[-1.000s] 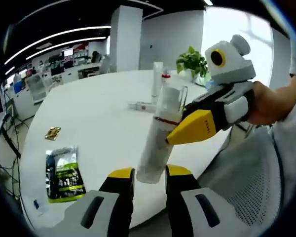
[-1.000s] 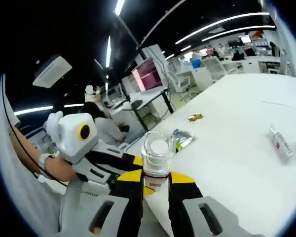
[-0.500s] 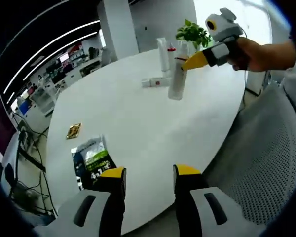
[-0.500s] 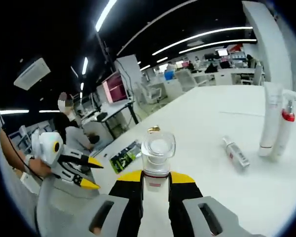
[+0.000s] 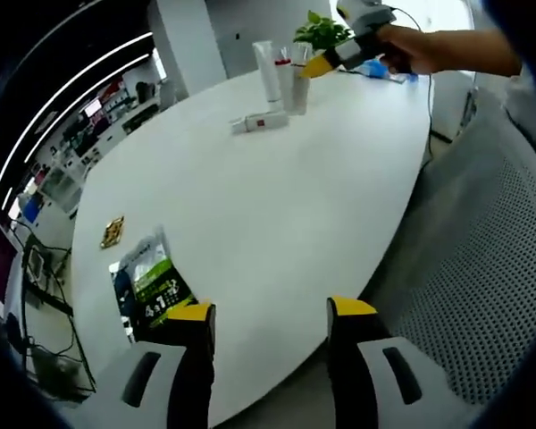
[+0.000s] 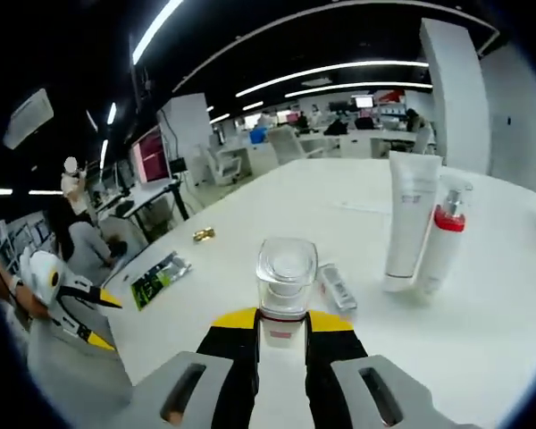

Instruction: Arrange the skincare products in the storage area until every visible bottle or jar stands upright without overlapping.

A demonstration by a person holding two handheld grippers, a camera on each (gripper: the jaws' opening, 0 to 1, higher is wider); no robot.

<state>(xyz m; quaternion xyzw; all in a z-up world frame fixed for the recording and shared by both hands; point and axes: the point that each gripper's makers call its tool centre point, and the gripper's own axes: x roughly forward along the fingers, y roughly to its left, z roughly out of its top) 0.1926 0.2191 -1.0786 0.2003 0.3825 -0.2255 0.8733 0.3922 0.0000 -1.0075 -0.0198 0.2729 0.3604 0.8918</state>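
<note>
Clear-capped bottle (image 6: pixel 286 286), seemingly glossy, sits clamped in right gripper (image 6: pixel 282 332); left gripper (image 5: pixel 270 320) gapes.

Left gripper (image 5: pixel 271 320): jaws parted, nothing between them, held low at the near side. Right gripper (image 6: pixel 282 323): jaws closed tight on the neck of a bottle (image 6: pixel 286 268) that stands up between them. In the left gripper view the right gripper (image 5: pixel 320 63) sits far off, gripped by a bare hand (image 5: pixel 411 52), forearm extended from the right edge, yellow tips pointing left.
</note>
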